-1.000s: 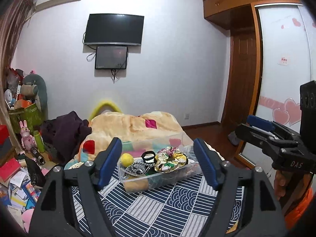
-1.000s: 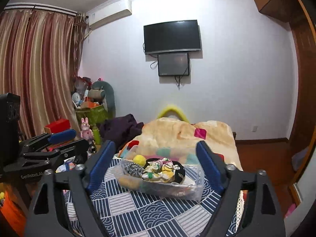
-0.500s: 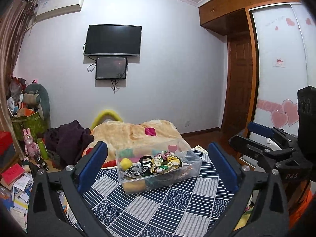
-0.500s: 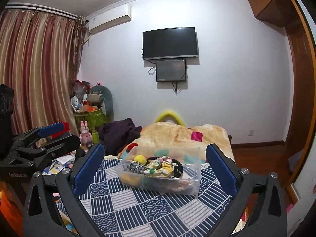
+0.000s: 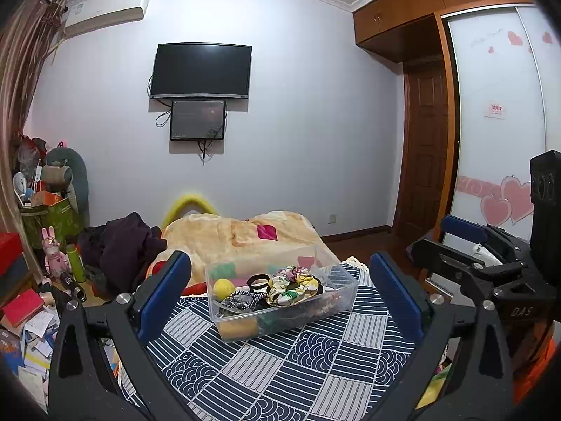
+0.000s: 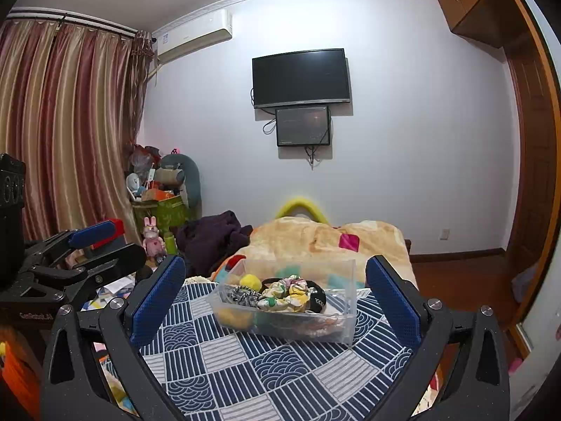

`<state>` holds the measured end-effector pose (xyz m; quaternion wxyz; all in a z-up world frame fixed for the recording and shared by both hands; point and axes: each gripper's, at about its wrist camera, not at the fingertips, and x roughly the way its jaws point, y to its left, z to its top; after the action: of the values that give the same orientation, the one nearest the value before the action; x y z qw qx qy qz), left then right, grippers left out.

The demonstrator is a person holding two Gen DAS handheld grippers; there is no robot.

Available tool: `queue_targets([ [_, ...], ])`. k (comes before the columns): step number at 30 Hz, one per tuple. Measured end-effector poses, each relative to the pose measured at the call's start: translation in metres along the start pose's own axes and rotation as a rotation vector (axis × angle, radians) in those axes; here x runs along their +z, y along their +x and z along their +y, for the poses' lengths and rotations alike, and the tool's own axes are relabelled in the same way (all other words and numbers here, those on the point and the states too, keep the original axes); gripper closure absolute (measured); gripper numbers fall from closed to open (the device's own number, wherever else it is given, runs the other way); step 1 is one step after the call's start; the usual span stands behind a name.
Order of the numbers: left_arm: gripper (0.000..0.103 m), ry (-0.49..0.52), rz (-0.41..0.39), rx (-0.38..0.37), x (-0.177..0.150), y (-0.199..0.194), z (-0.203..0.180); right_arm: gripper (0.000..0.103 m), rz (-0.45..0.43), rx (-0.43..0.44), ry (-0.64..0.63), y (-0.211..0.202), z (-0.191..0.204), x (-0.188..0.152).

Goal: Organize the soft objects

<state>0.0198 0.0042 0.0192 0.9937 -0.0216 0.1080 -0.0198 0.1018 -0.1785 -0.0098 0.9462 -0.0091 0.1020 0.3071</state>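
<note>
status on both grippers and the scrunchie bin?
Left gripper open, empty. Right gripper open, empty. Clear bin of scrunchies sits on patterned cloth, untouched. Nothing between grippers and bin.

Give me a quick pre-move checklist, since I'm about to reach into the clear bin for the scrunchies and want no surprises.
1. Left gripper open and holding nothing: ok.
2. Right gripper open and holding nothing: ok.
3. Clear plastic bin sits flat on the patterned cloth, top uncovered: ok.
4. Floral scrunchie lies on top of the pile, reachable from above: ok.
5. Yellow pom-pom and black hair tie lie apart from the scrunchie: cannot tell; they look crowded together.
6. Path from both grippers to the bin free of obstacles: ok.
</note>
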Motion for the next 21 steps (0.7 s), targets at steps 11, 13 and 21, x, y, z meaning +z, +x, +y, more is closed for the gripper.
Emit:
queue_targets([
  [11, 0.000, 0.000, 0.006, -0.010, -0.0024, 0.0028, -0.0006, 0.000, 0.000, -0.004, 0.005, 0.0002, -0.0007, 0.0005],
  [13, 0.000, -0.002, 0.010, -0.011, -0.0028, 0.0031, -0.0004, 0.000, 0.001, -0.005, 0.006, 0.0001, -0.0006, 0.0000],
  [21, 0.000, 0.002, 0.016, -0.015, -0.0029, 0.0025, 0.0002, 0.000, 0.000, -0.008, 0.005, 0.0008, -0.0010, 0.0009],
])
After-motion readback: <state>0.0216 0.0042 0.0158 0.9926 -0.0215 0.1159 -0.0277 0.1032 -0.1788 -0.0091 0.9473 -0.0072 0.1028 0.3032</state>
